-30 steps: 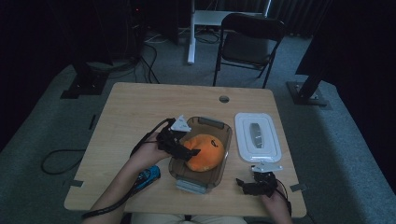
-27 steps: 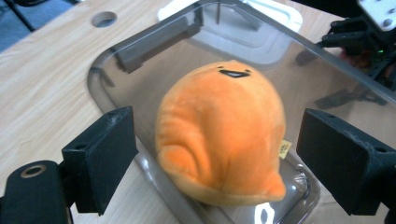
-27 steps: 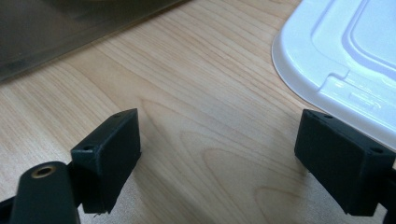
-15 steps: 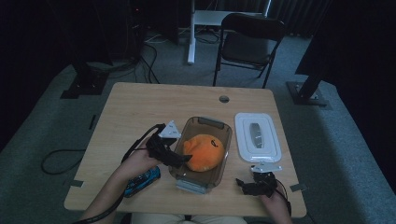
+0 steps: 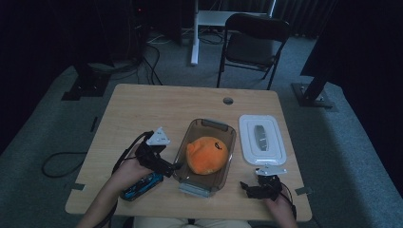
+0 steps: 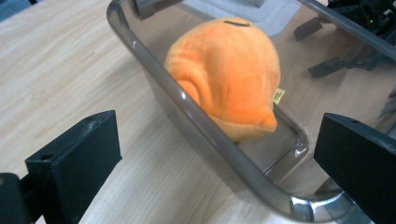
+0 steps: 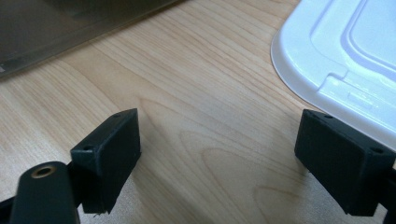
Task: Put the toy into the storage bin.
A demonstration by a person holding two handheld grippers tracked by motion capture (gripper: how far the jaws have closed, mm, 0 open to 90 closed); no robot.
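Left tongs point(image 5: 175, 167) wide, just opened, empty, right tongs point(image 5: 250, 186) wide.

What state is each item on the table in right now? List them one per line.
Smoky transparent plastic container: uncovered, upright on the table.
Round orange plush toy: lying inside the container.
White rectangular plastic lid: off, flat beside the container.
Left hand-held gripper: jaws just opened, nothing between the pads.
Right hand-held gripper: open, empty.
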